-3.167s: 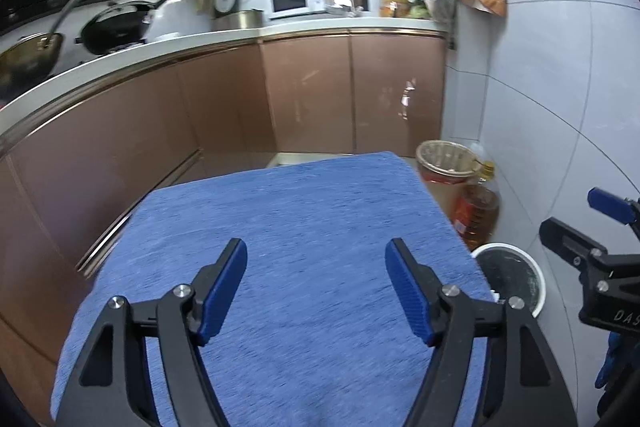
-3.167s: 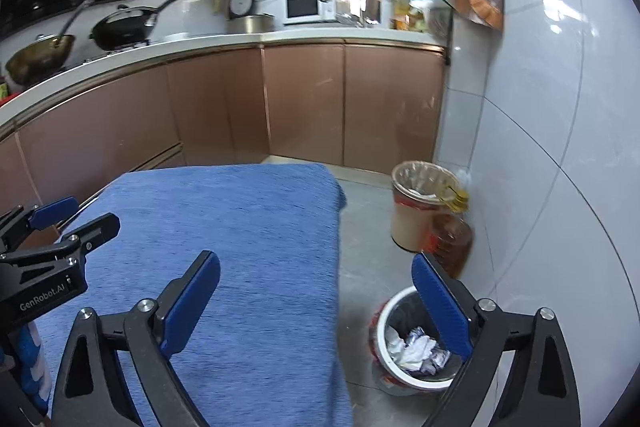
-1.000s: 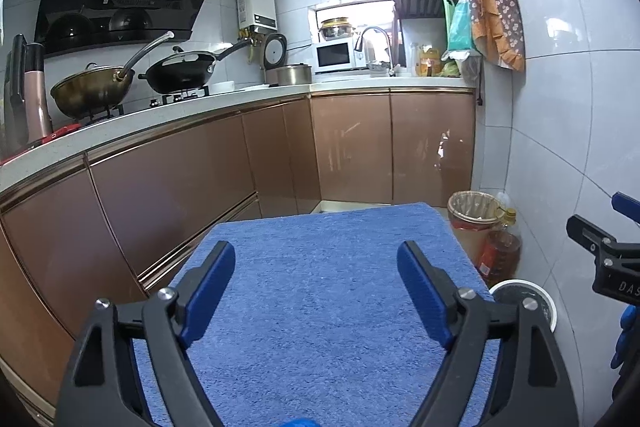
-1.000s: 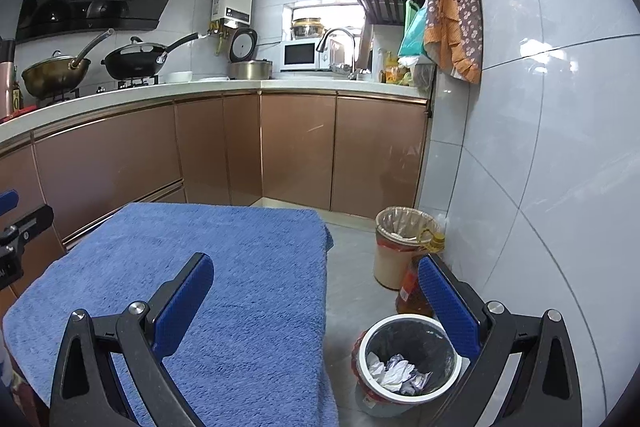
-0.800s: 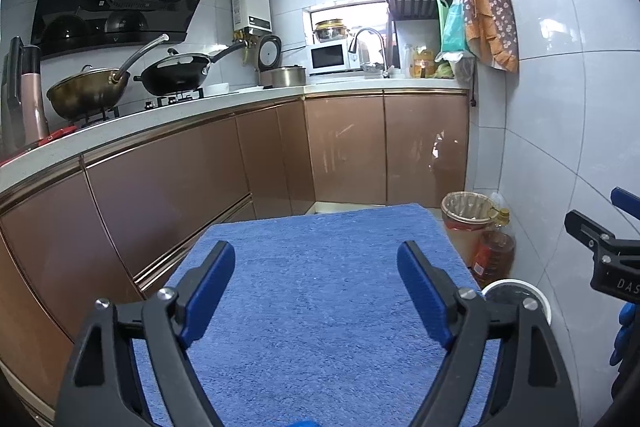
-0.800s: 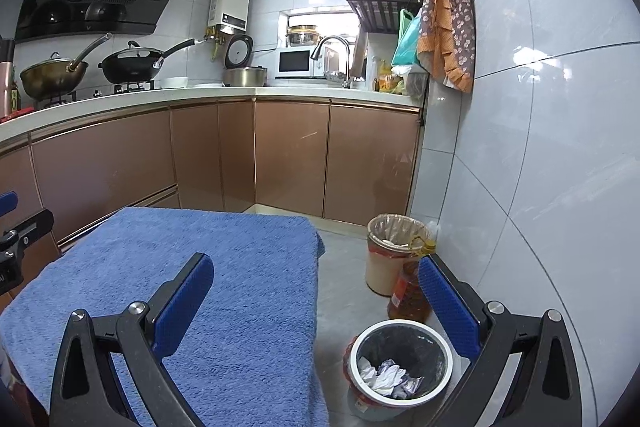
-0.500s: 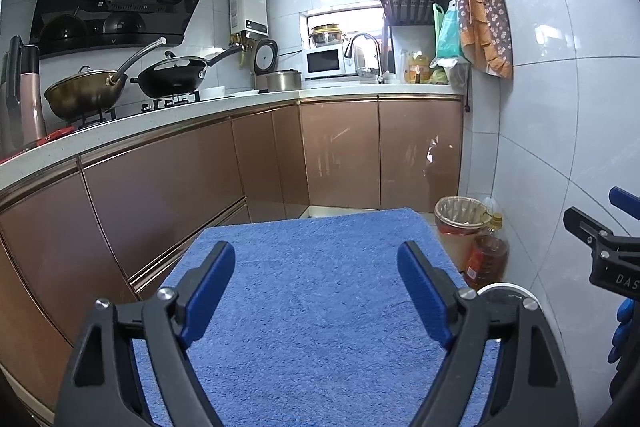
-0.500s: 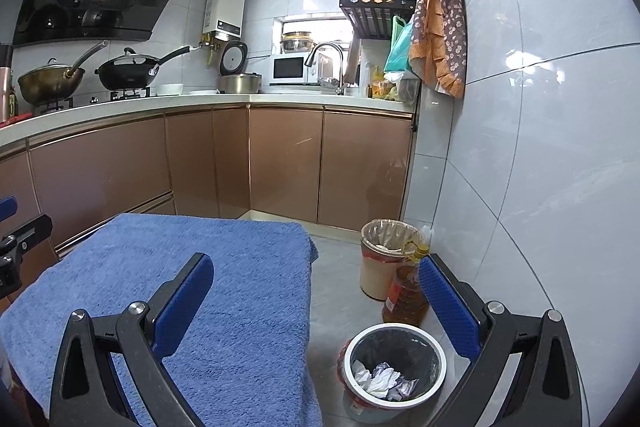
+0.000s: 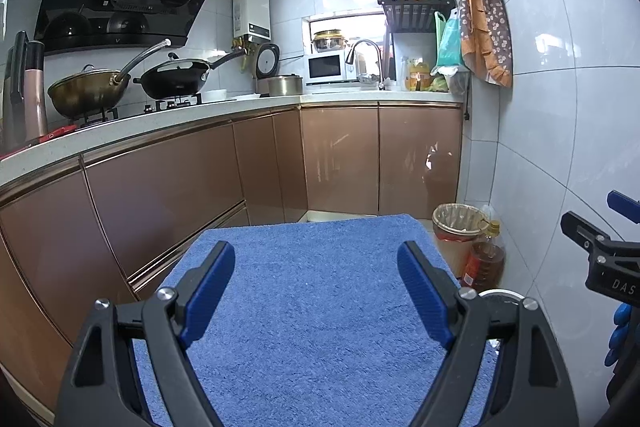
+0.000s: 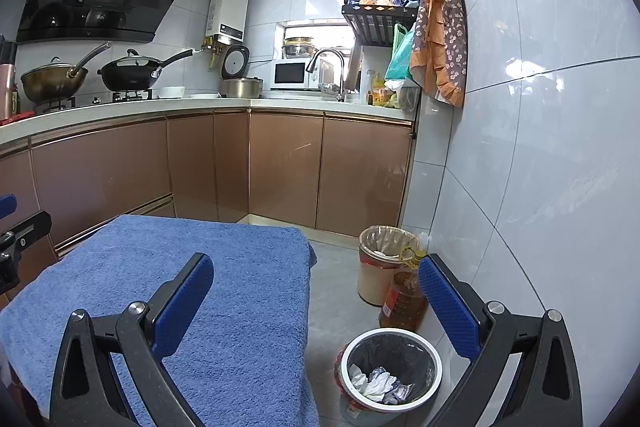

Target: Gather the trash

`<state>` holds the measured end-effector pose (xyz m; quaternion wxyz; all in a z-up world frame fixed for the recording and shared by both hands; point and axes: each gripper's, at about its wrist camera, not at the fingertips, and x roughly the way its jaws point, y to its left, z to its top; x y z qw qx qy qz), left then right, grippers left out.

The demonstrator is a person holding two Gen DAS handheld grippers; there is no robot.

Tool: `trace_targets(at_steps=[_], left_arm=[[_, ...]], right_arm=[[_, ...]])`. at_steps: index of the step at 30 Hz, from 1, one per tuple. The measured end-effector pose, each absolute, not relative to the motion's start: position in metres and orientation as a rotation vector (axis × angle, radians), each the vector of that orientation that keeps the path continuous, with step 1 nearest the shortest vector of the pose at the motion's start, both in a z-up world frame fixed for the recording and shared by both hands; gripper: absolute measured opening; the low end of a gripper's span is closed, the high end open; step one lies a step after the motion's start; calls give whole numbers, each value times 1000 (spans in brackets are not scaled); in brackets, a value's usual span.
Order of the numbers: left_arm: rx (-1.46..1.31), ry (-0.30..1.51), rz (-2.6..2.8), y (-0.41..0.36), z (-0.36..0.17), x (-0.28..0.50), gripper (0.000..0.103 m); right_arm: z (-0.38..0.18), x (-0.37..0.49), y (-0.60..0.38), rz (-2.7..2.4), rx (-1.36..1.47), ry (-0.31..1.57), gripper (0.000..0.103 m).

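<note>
Both grippers were black frames with silver screws and ribbed blue pads. The right gripper bore white lettering beside a blue glove.

Blue towel — oil bottle beyond

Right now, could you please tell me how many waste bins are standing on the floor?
2. A black-lined bin holding crumpled paper stands beside the blue-towelled table; a clear-lined bin stands farther back by the wall, behind an oil bottle. The table may hide others.
</note>
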<state>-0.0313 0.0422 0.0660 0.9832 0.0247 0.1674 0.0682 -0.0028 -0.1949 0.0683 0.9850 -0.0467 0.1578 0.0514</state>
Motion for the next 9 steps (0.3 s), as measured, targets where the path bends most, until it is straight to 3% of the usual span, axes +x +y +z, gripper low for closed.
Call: trace_targets(at_steps=[9], left_arm=[[40, 348, 129, 43, 65, -32, 83]], right_arm=[[68, -2, -196, 106, -93, 318, 103]])
